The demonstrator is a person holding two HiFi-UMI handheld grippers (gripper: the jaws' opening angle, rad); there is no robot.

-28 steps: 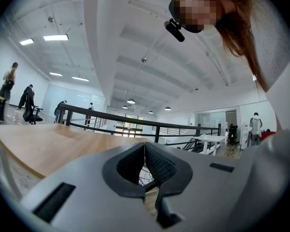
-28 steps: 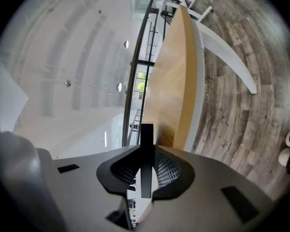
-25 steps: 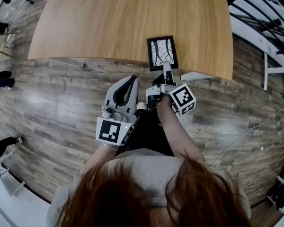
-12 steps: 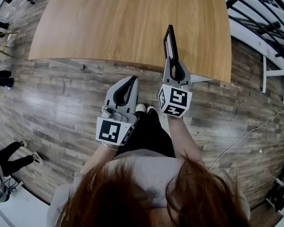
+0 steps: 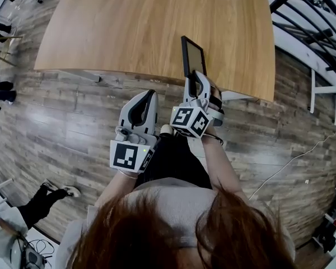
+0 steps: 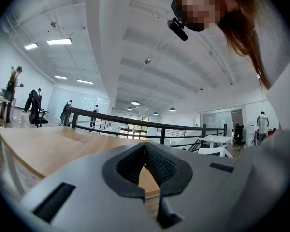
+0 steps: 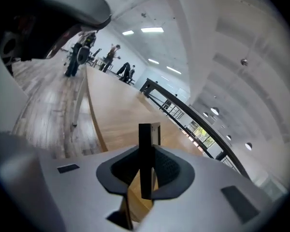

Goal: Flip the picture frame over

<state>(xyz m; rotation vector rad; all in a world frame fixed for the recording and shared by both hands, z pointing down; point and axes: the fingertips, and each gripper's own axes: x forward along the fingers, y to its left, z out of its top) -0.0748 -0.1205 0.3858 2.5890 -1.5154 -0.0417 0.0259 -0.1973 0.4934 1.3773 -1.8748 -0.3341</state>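
Picture frame (image 5: 193,58): up in the air over the near edge of the wooden table (image 5: 129,27), not resting on the top anywhere. Pinched at its near end by the right gripper (image 5: 195,78), jaws closed onto the black rim, the frame thin and edge-on between the pads in the right gripper view. Gripped at the end rather than the middle, likely for letting the free length swing round with a roll of the wrist. Tilted, neither flat nor fully on edge, a plain tan face with a black border turned toward the head view; printed side not showing from here. Looks like partway through the turnover, laying-down not yet done. Held clear above the table edge, probably for room to rotate without knocking a corner on the wood.

Left gripper (image 5: 148,97): parked just beside the right one, short of the table edge, over the floor (image 5: 56,122), pointing level toward the table. Jaw tips pressed together, nothing between them, only a sliver of tabletop visible through the gap lower down. Kept out of the way, by the look of it: a one-handed job, no second hold needed.

Worth watching: a narrow hold on a thin rim, so some risk of the frame pivoting or slipping in the pads on the way down.
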